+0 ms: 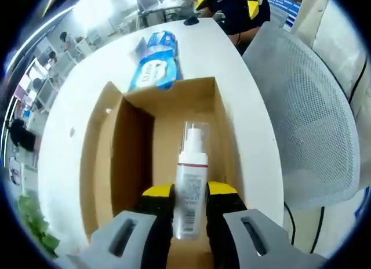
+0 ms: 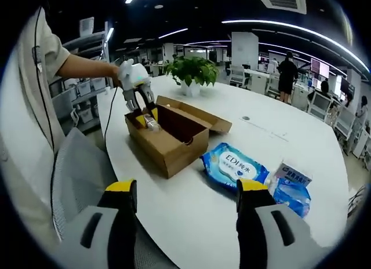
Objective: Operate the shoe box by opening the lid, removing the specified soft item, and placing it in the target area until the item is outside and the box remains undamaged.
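L gripper (image 1: 190, 202) is down inside the open box (image 1: 136, 141), fingers (image 1: 157, 192) clamped on a spray bottle (image 1: 192, 185) that stands upright w/ its cap toward the far wall. R gripper (image 2: 186, 191) hangs over the near table (image 2: 191, 222) edge, fingers wide apart, holding nothing. From the R view the box sits mid-table w/ its lid (image 2: 197, 117) folded out to the far side, a blue wipes pack (image 2: 235, 164) just right of it, a smaller pack (image 2: 291, 188) further right, and a plant (image 2: 191, 72) behind.
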The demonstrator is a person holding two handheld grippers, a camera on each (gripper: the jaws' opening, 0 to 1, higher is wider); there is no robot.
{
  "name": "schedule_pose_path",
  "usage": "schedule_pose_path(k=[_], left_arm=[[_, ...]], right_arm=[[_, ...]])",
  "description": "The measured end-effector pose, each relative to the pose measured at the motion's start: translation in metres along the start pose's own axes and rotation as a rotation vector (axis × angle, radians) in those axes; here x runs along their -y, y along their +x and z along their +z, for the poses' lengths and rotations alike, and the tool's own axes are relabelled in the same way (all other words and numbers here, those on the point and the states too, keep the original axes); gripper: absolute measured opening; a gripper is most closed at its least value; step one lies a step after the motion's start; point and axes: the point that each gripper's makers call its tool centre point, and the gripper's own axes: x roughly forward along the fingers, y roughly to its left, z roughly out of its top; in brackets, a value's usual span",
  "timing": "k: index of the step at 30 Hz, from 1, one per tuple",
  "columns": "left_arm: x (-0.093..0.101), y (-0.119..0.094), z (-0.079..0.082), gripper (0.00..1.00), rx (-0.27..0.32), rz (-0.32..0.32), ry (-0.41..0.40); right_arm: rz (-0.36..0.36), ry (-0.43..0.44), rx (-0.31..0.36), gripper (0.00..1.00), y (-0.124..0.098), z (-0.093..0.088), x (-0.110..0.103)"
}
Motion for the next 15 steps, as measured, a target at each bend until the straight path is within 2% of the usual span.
schedule_pose_path(k=[8,15], left_arm=[[0.010,-0.005,0.038,0.18,0.080,-0.002,0.034],[0.021,-0.008,0.074,0.18,0.155,-0.030,0.060]], right_arm=[[0.056,-0.037,0.039,0.53,0.014,0.015,-0.014],[0.091,-0.066,0.080,0.47,0.022,0.031,-0.023]])
